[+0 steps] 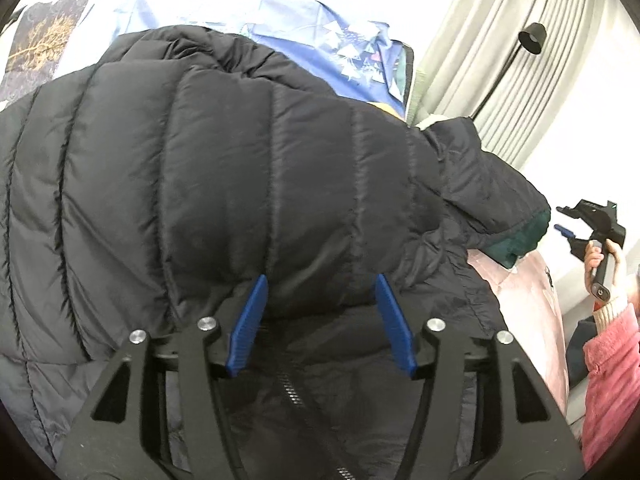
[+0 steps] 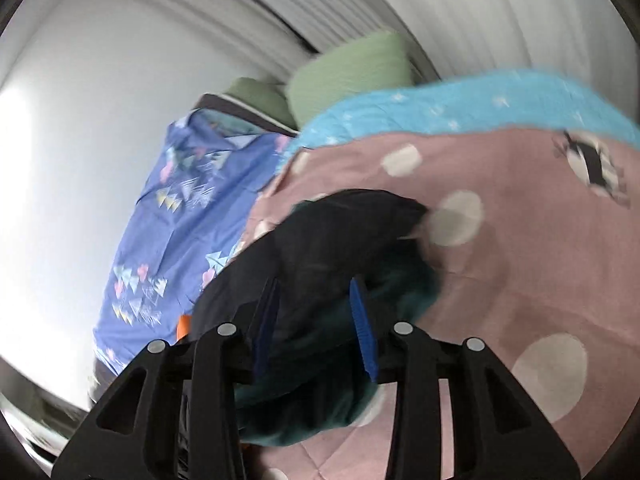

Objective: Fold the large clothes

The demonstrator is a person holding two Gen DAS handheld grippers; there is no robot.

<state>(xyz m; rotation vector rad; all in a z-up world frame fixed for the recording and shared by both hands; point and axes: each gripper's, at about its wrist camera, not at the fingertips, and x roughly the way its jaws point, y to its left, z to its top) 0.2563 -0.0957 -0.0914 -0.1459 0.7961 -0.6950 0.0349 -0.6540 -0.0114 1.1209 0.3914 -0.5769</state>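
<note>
My left gripper (image 1: pixel 320 286) jaws apart, black puffer jacket (image 1: pixel 224 168) bulging between them. My right gripper (image 2: pixel 316 292) jaws apart too, jacket's dark sleeve between, over pink blanket (image 2: pixel 520 248).

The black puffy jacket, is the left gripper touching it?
Touching. In the left wrist view, the left gripper has open jaws pressing into a bulging fold of the black puffy jacket.

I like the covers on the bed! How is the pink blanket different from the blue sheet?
The pink blanket has big pale dots and a small animal picture; the blue sheet has clusters of little triangles. The pink blanket looks thick and quilted, the blue sheet thin and creased. In the right wrist view the black puffer jacket overlaps both covers. Both are spread on the bed.
</note>
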